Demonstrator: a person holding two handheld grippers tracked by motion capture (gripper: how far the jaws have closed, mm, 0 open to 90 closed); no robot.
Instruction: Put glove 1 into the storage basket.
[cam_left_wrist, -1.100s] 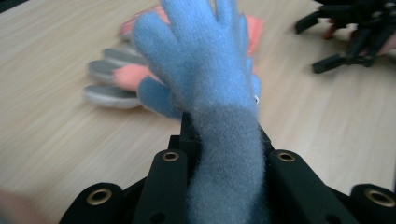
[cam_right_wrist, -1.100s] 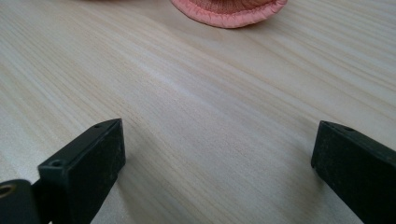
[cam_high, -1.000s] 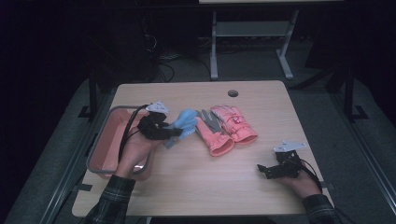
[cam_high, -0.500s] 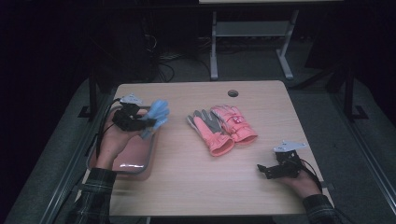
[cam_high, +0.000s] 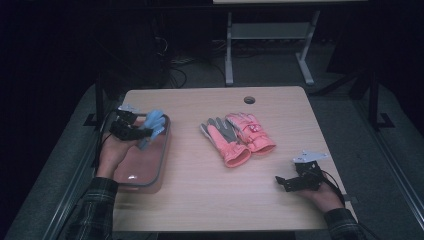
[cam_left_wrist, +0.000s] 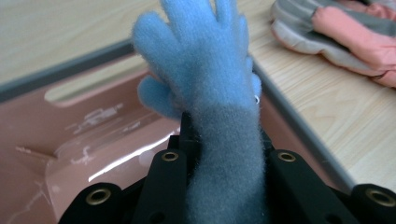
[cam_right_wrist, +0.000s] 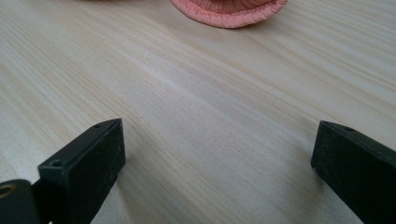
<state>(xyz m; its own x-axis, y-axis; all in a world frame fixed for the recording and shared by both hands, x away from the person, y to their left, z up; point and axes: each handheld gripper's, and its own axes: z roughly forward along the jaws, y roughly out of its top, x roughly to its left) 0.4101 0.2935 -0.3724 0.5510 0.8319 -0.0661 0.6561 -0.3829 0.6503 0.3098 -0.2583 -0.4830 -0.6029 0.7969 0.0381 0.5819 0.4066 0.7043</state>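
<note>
Counting, we see one blue glove (cam_left_wrist: 205, 93) clamped in our left gripper (cam_high: 131, 129) over one pink bin (cam_high: 150, 172), two pink gloves (cam_high: 239, 137) on the worktop (cam_high: 210, 200), and our right gripper (cam_high: 295, 181) with jaws wide apart, empty.

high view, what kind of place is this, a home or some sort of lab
Most likely a lab or recording room, not a home: a bare wooden table stands on grey carpet in a darkened room, cables trail across the floor behind it, and a metal-framed bench stands further back.
</note>
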